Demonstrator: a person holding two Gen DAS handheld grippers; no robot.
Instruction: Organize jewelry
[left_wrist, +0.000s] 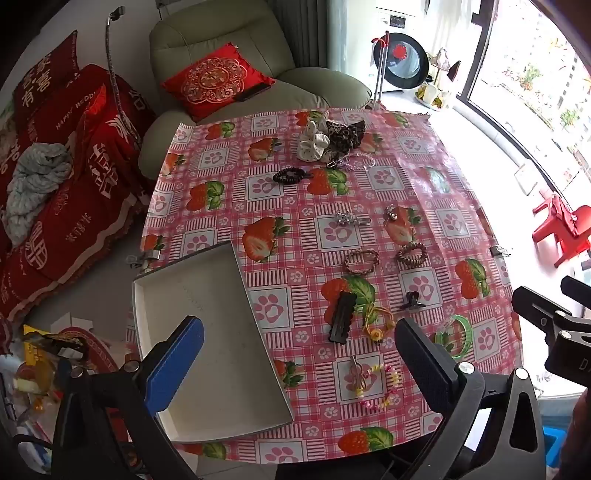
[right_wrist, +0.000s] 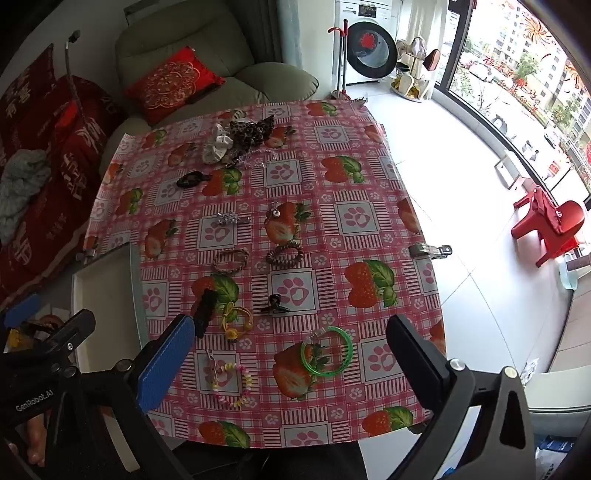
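Note:
Jewelry and hair pieces lie scattered on the strawberry tablecloth (left_wrist: 288, 206). A green bangle (right_wrist: 327, 356), a pastel bead bracelet (right_wrist: 234, 384), a yellow hair tie (right_wrist: 236, 321) and a black hair clip (right_wrist: 203, 312) lie near the front. An empty white tray (left_wrist: 207, 332) sits at the table's left edge. My left gripper (left_wrist: 299, 365) is open and empty above the tray's right rim. My right gripper (right_wrist: 291, 363) is open and empty above the green bangle, also in the left view (left_wrist: 456, 338).
Braided (left_wrist: 362, 260) and coil (left_wrist: 412, 254) hair ties, a silver clip (left_wrist: 351, 219), a small black claw clip (left_wrist: 412, 301) and scrunchies (left_wrist: 317, 142) lie farther back. A green armchair (left_wrist: 236, 66) stands behind the table, a red-covered sofa (left_wrist: 70, 184) to the left, a red stool (right_wrist: 550, 225) to the right.

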